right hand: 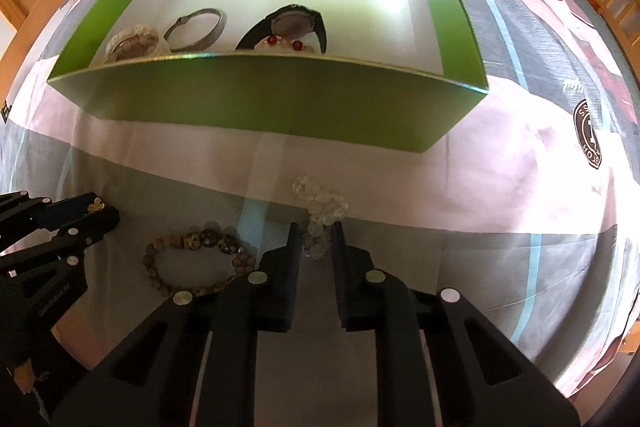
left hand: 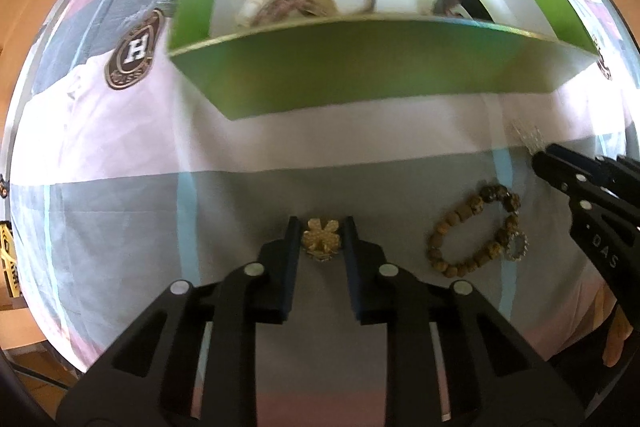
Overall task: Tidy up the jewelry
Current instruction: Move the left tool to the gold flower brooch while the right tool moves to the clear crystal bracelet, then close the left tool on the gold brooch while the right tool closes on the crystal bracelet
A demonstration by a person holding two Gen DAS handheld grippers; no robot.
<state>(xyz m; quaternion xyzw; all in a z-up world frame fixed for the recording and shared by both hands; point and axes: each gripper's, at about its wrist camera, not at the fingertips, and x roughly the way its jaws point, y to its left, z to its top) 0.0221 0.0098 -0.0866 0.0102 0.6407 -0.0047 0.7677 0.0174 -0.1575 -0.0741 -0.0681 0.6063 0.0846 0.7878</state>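
Two tongs closed on jewelry: left tongs (left hand: 321,227) grip gold brooch (left hand: 321,239); right tongs (right hand: 316,231) grip clear-bead bracelet (right hand: 320,205).

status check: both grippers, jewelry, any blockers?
Left gripper shut on gold brooch. Right gripper shut on clear bead bracelet. Brown bead bracelet on cloth. Green box ahead, unobstructed.

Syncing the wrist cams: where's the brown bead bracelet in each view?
Left wrist: brown bead bracelet lies lower right on the cloth, right of the left gripper.
Right wrist: it lies lower left, left of the right gripper.
Shared landmark: green box, behind it in both.
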